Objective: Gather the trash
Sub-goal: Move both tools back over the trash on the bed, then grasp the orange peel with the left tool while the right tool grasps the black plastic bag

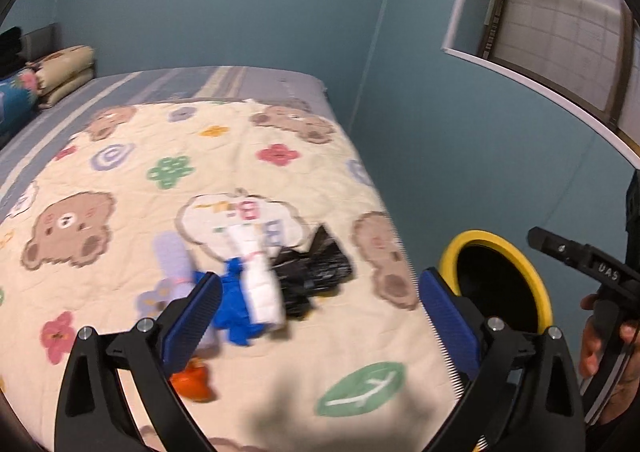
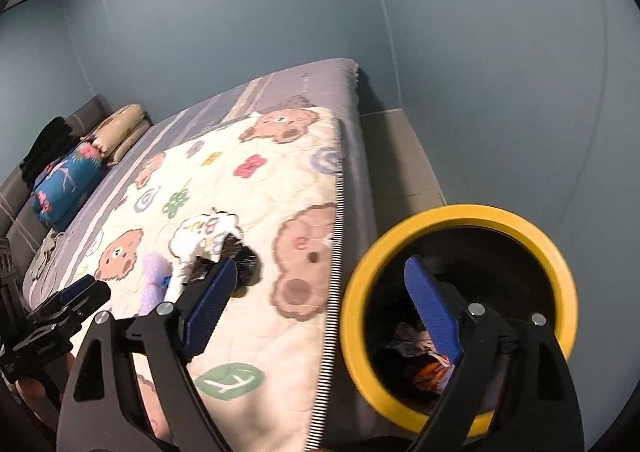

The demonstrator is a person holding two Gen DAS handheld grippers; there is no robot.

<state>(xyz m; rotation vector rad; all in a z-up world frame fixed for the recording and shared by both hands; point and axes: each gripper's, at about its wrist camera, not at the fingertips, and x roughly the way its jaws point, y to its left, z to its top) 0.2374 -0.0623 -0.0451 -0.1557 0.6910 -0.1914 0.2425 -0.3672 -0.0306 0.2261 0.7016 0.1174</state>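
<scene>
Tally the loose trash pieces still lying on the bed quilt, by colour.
Lavender piece: 1
Blue piece: 1
White piece: 1
Black piece: 1
Orange piece: 1
Total: 5

The frames are blurred, so overlapping pieces could hide more.

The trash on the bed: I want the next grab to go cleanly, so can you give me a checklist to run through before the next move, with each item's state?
1. Left gripper empty, jaws open: ok.
2. Right gripper empty, jaws open: ok.
3. Bin beside the bed, its mouth uncovered: ok.
4. Room left in the bin: ok, only a few scraps at the bottom.
5. Trash left on the quilt: not ok; black bag, white wrapper, blue glove, orange scrap remain.
6. Whether the pieces are tangled together: cannot tell, blurred.
</scene>
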